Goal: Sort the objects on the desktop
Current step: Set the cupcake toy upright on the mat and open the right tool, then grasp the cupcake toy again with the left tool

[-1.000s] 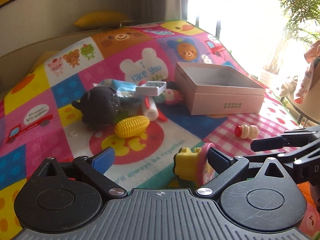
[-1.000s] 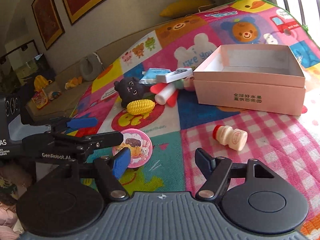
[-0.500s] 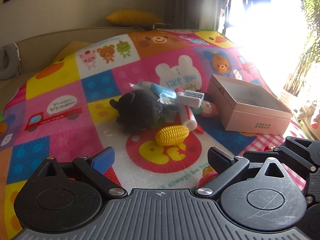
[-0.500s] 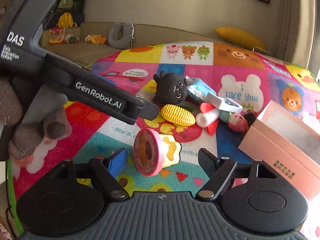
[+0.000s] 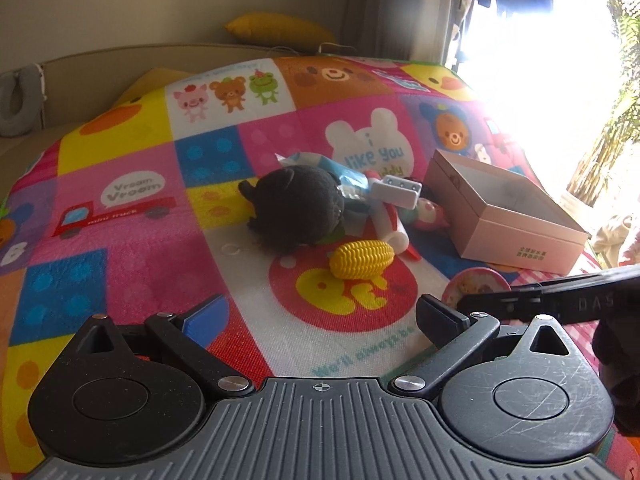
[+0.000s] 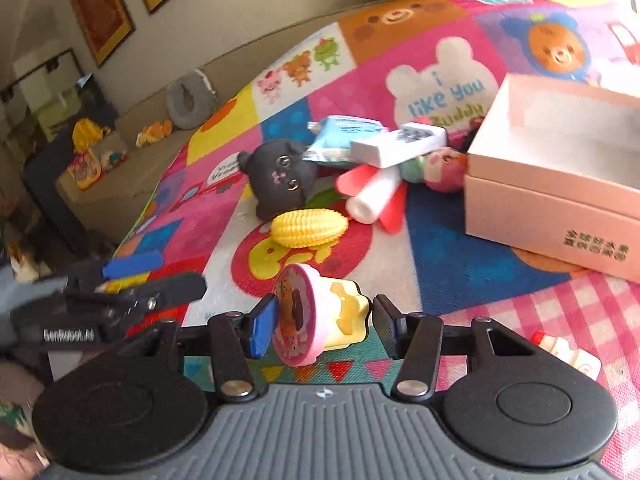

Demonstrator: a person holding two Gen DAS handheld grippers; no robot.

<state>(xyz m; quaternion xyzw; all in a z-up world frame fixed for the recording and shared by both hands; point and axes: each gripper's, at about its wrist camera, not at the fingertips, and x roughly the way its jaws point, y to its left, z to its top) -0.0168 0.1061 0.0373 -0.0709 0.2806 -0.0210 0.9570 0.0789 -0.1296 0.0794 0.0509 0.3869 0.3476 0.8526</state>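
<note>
My right gripper (image 6: pixel 322 324) is shut on a pink-and-yellow stamp toy (image 6: pixel 316 316), its round pink face against the blue left pad. The toy's pink disc also shows in the left wrist view (image 5: pixel 474 286). My left gripper (image 5: pixel 320 316) is open and empty above the play mat. A pile lies ahead: a black plush (image 5: pixel 298 206), a yellow toy corn (image 5: pixel 362 258), a white tube (image 5: pixel 390 226), a white block (image 5: pixel 396 192) and a pink doll (image 5: pixel 430 214). An open pink box (image 5: pixel 512 220) stands to the right of the pile.
A small white bottle with a red cap (image 6: pixel 564 354) lies on the checked patch at the right. A colourful play mat (image 5: pixel 140 220) covers the surface. A sofa with a yellow cushion (image 5: pixel 280 30) runs behind it. Bright window glare fills the right side.
My right gripper has closed its fingers onto the stamp toy and swung right toward the box. My left gripper has shifted slightly and stays open.
</note>
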